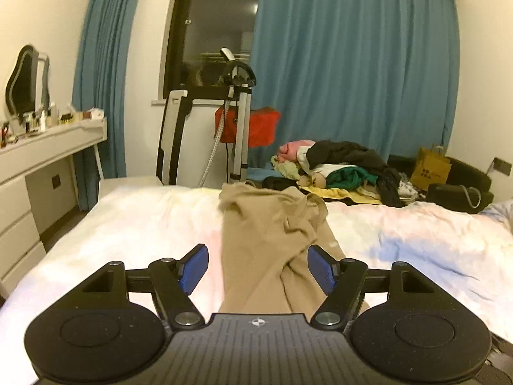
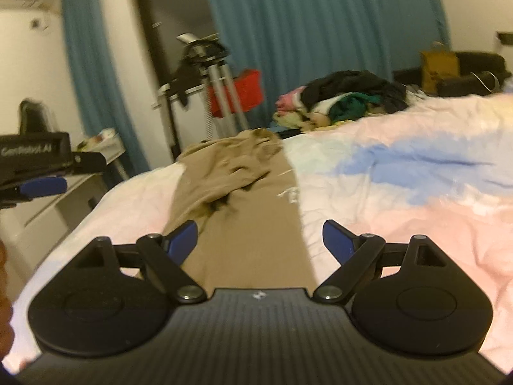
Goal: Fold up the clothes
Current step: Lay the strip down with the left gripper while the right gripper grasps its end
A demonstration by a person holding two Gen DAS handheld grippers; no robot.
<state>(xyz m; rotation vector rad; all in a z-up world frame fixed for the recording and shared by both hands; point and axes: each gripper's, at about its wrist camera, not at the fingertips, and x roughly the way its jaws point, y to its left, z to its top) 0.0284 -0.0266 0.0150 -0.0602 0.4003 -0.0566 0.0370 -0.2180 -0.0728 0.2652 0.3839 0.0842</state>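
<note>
Your left gripper (image 1: 258, 268) is released, its blue pads (image 1: 322, 272) spread wide and holding nothing, and it hovers over the near end of the tan garment (image 1: 272, 234). That garment lies lengthwise on the bed (image 1: 144, 224), running away from you toward the far edge, smooth near the fingers and bunched into rumpled folds at its far end. Your right gripper (image 2: 259, 240) is likewise released, jaws wide apart and empty, hanging above the same tan garment (image 2: 243, 199); its left pad sits over the cloth and its right pad over the pale, pink-and-blue bedsheet (image 2: 400, 192) just beside the garment's right edge. In the right wrist view, which is somewhat blurred, the left gripper (image 2: 41, 186) shows from the side at the left edge of the frame, apart from the garment and raised above the bed's edge. Beyond the far end of the garment a heap of mixed clothes (image 1: 346, 166) sits on the far side of the bed, dark, green, pink and yellow pieces piled together. Behind it stand a folding stand (image 1: 239, 122) with a red cloth (image 1: 256, 126) draped on it, blue curtains (image 1: 352, 64) and a dark window (image 1: 218, 25). At the left stands a white dressing table (image 1: 48, 150) with a mirror (image 1: 27, 83), and at the far right a yellow paper bag (image 1: 429, 168).
</note>
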